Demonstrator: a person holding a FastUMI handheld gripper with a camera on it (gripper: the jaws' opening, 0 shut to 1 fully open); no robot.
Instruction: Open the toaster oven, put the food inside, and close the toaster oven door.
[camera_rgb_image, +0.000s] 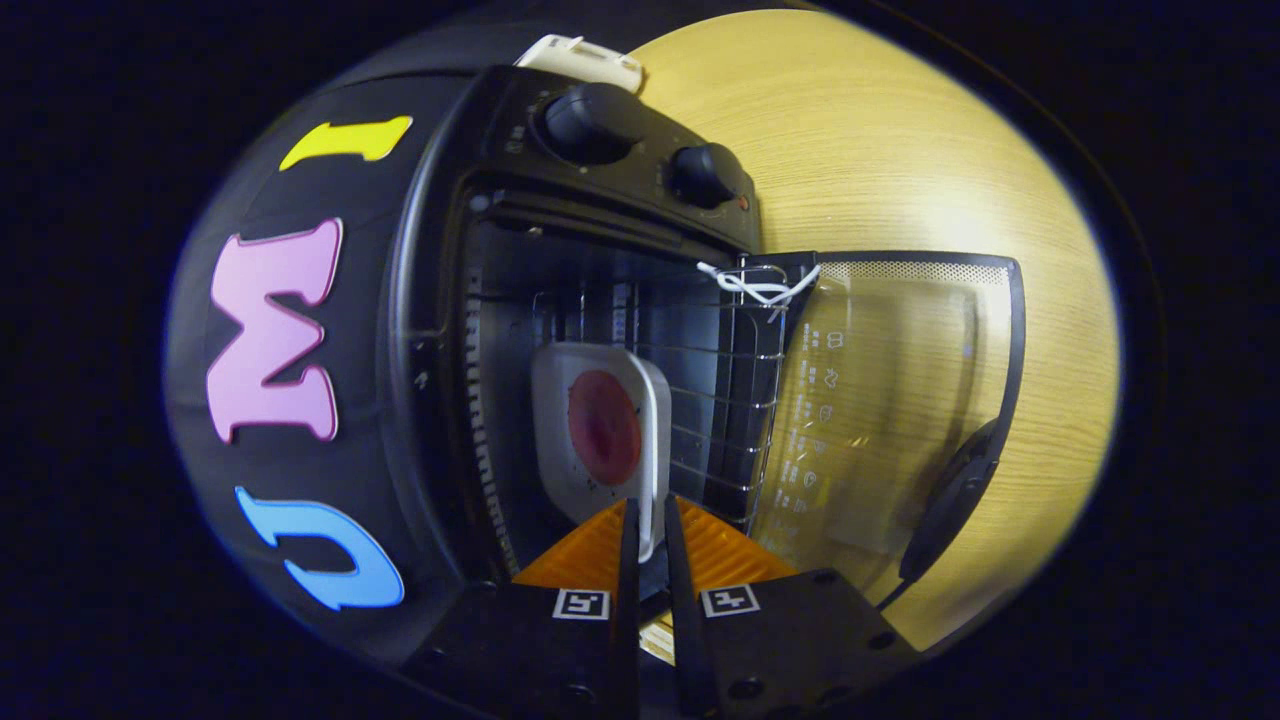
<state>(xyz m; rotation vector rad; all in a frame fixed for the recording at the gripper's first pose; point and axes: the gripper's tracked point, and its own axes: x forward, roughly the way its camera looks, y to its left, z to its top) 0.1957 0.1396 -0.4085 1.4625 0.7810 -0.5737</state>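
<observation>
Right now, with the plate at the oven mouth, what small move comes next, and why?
Probably push a little deeper, then release. The gripper pinches the white plate's rim, its red food over the wire rack, while the glass door hangs open.

The black toaster oven (600, 200) stands open, its glass door (900, 400) swung fully down onto the wooden table. Inside, on the wire rack (720, 400), sits a white square plate (560, 420) bearing a round red slice of food (603, 428).

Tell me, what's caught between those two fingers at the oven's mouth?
In the gripper view, the near rim of the white plate sits between the gripper fingers. The plate carries a round red food and reaches into the open toaster oven, over its wire rack.
</observation>
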